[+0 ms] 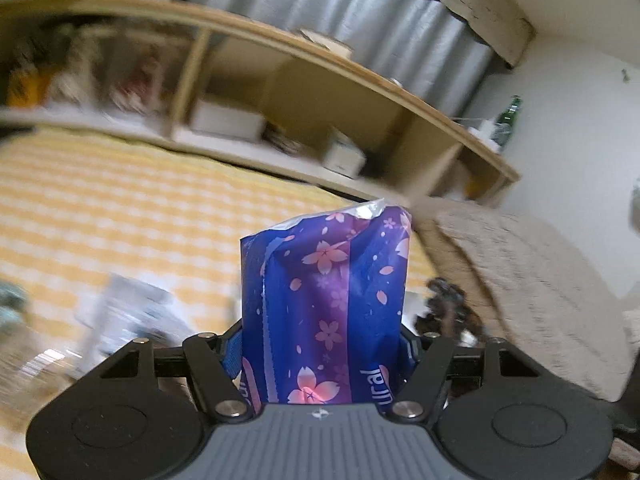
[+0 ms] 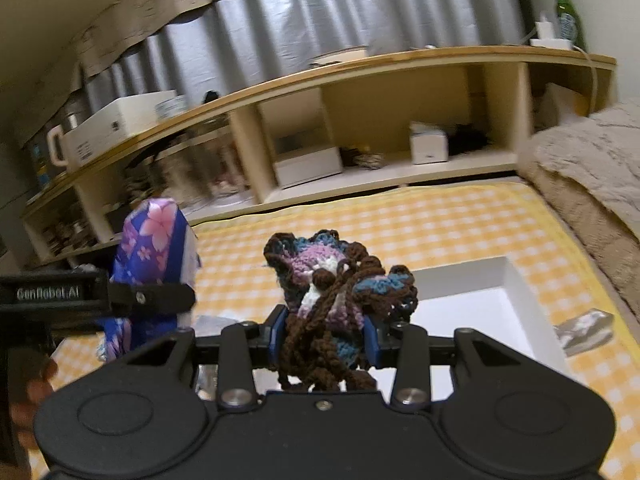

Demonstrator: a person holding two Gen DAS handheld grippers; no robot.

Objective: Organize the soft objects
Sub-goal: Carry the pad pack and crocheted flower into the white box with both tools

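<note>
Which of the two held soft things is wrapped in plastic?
The blue cherry-blossom pack in the left tool; the right tool holds crocheted yarn.

I see a bed covered in a yellow-and-white checked sheet (image 2: 440, 220). A shallow white box (image 2: 480, 304) lies open on it, with a small grey packet (image 2: 586, 330) just beside the box, and a beige fuzzy blanket (image 2: 592, 168) bunched along one edge.

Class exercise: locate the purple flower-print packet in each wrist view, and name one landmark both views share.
Left wrist: purple flower-print packet centre, clamped in the left gripper.
Right wrist: packet at left, above the checked cover.
Shared landmark: green bottle on the wooden shelf.
</note>
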